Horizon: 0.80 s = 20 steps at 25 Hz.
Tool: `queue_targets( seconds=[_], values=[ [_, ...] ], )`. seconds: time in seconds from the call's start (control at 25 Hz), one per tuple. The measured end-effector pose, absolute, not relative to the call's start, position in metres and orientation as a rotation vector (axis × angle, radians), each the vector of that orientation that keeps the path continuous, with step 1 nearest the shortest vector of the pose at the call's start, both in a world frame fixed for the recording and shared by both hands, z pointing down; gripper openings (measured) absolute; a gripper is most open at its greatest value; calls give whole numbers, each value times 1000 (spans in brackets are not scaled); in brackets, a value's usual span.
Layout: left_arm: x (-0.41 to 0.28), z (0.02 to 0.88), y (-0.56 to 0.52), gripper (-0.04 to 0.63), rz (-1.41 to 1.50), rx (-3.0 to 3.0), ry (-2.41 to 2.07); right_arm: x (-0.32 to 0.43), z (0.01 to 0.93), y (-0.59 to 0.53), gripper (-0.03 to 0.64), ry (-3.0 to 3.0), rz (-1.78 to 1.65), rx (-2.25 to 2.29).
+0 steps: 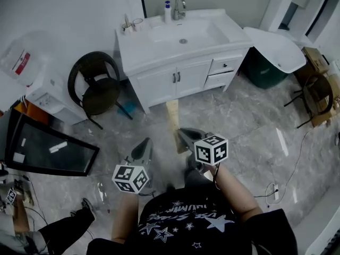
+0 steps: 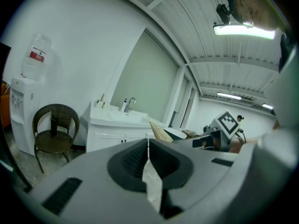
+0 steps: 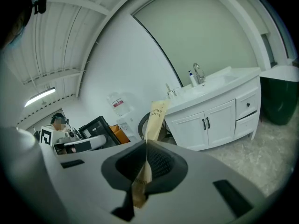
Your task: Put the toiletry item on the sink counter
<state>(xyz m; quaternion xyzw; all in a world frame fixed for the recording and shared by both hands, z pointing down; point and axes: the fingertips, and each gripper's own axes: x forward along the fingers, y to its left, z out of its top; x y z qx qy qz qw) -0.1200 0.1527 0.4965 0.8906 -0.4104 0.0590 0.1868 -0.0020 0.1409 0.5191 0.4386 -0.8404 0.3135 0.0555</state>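
Observation:
A flat tan toothbrush pack (image 1: pixel 172 118) sticks out forward from my right gripper (image 1: pixel 183 137), which is shut on its near end. In the right gripper view the pack (image 3: pixel 156 118) rises from between the jaws of the right gripper (image 3: pixel 145 146). The white sink counter (image 1: pixel 133 47) stands across the floor ahead, well apart from both grippers, with a faucet (image 1: pixel 179 7) and a soap bottle (image 1: pixel 167 10) at its back. My left gripper (image 1: pixel 144 145) is held beside the right one, shut with nothing in it. In the left gripper view, beyond the left gripper (image 2: pixel 148 146), the counter (image 2: pixel 112 118) shows.
A dark wicker chair (image 1: pixel 95 86) and a water dispenser (image 1: pixel 37 78) stand left of the counter. A black screen (image 1: pixel 48 147) leans at the left. A green bin with a white lid (image 1: pixel 271 57) sits right of the counter. Cables (image 1: pixel 273 193) lie on the marble floor.

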Motion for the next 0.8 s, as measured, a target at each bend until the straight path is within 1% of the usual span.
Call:
queue_targets(
  seconds=[0.56,0.8],
  values=[
    [-47,495,65,20,182,2446,-1250,80,517,31,18,-2604,1002,1230],
    [-34,500,51,20,192,2394,-1336,97,525,4,18,-2610,1025,1154]
  ],
)
